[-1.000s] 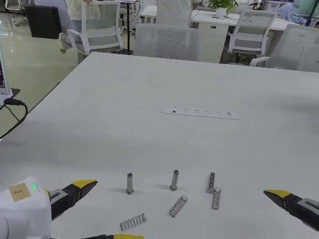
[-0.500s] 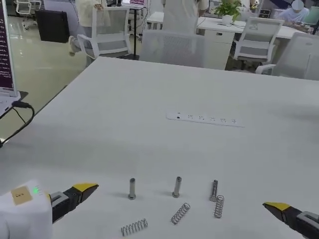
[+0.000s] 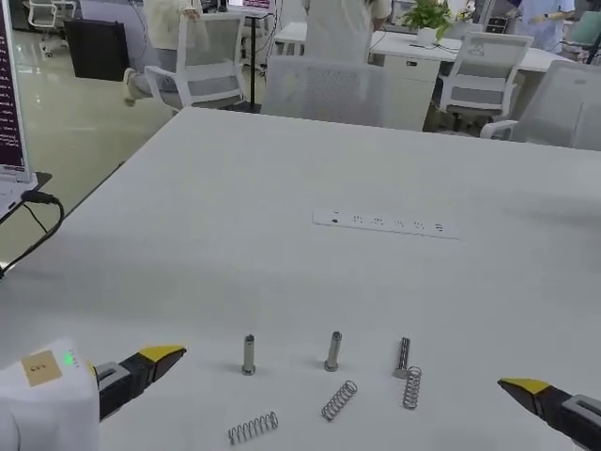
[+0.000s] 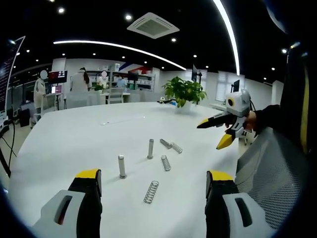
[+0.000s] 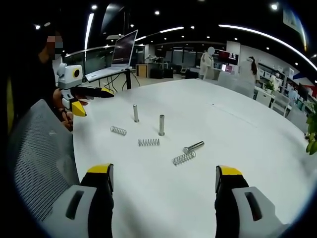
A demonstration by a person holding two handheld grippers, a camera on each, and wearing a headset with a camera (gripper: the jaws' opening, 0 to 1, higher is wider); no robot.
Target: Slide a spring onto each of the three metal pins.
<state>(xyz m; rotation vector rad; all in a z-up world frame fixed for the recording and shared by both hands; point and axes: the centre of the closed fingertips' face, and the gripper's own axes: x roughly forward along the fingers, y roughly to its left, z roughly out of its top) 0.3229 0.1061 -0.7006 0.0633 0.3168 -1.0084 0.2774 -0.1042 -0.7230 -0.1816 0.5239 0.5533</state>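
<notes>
Pins [image 3: 248, 354], springs [image 3: 339, 400] unmoved | left tongs [image 4: 153, 174], right tongs [image 5: 164, 170] agape | sticker [image 3: 38, 367] unreadable

three pins [image 3: 332, 351] in a row on table [image 3: 282, 188], springs [image 3: 339, 400] before them.

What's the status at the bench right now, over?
Left gripper and right gripper open, empty. Three pins bare, rightmost looks tipped over. Three springs loose on table. Nothing in the way.
</notes>
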